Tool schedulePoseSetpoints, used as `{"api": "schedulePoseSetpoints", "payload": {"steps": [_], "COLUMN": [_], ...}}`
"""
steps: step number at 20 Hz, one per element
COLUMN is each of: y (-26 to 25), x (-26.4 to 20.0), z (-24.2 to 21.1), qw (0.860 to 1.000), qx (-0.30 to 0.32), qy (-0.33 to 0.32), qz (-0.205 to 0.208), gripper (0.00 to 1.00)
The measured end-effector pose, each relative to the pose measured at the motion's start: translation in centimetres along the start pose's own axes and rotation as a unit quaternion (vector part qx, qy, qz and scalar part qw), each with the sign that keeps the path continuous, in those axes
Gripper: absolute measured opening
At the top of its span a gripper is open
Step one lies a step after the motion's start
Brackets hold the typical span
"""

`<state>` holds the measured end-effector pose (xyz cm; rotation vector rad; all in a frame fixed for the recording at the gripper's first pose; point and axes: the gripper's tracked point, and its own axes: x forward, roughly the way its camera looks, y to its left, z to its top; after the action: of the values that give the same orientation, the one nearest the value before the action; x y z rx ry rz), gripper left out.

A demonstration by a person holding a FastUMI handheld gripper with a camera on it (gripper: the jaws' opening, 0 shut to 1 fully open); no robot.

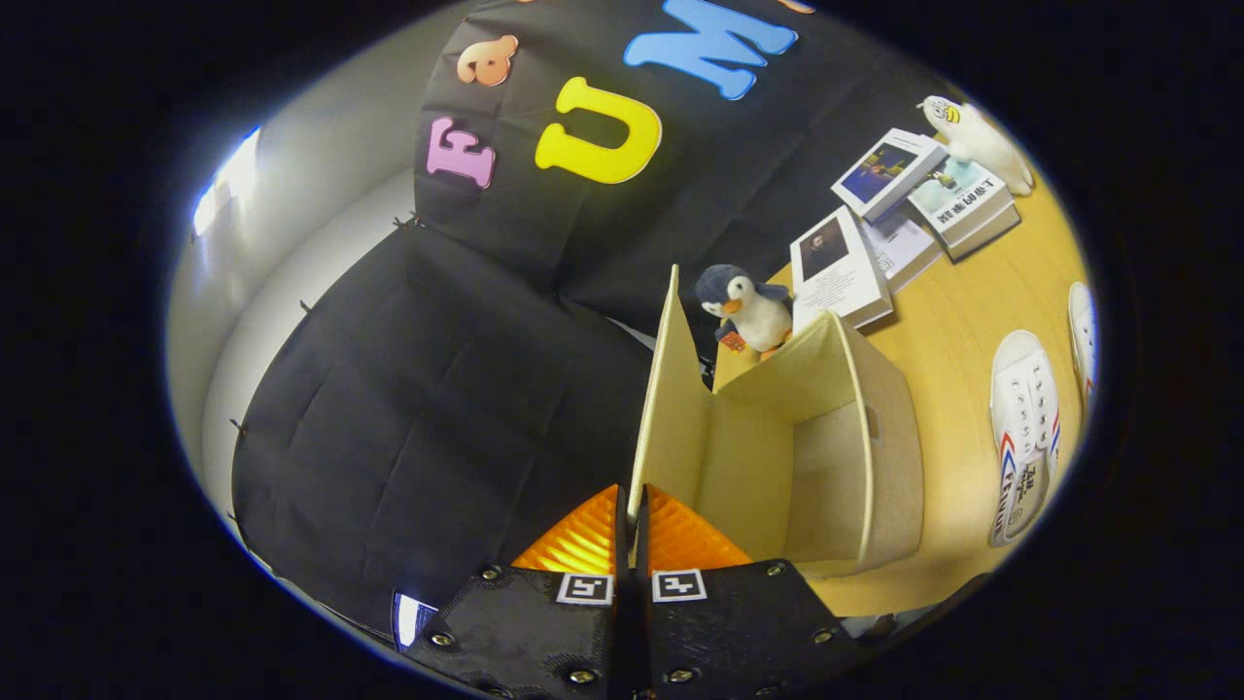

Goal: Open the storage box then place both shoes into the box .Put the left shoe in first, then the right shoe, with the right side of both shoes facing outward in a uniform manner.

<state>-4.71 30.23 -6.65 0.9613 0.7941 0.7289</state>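
Gripper [634, 515] pinched on raised lid [669, 408] of cream fabric storage box [865, 457] (open), two white canvas shoes [1022, 428] lay lower right on wooden table [972, 321]

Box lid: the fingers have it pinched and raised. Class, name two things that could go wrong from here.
1. The gripper grips only the thin edge of the lid; it may slip out and the lid could fall shut over the box.
2. The penguin stands right behind the box; pushing the lid further back may knock it over.
3. Both shoes still lie on the table, so the lid must stay open unaided.
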Motion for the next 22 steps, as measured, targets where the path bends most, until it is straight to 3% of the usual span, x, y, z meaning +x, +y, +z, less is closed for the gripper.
{"api": "schedulePoseSetpoints", "payload": {"steps": [7, 16, 20, 21, 22], "y": [5.6, 8.7, 9.4, 9.4, 9.2], "x": [4.5, 10.9, 12.5, 12.8, 12.9], "z": [-2.5, -7.2, -8.9, -9.1, -9.2], "qw": [0.997, 0.989, 0.979, 0.975, 0.972], "qx": [-0.071, -0.14, -0.196, -0.213, -0.229], "qy": [0.017, 0.044, 0.055, 0.057, 0.057], "qz": [0.016, 0.014, 0.012, 0.007, 0.004], "gripper": [0.0, 0.01, 0.22, 0.36, 0.61]}}
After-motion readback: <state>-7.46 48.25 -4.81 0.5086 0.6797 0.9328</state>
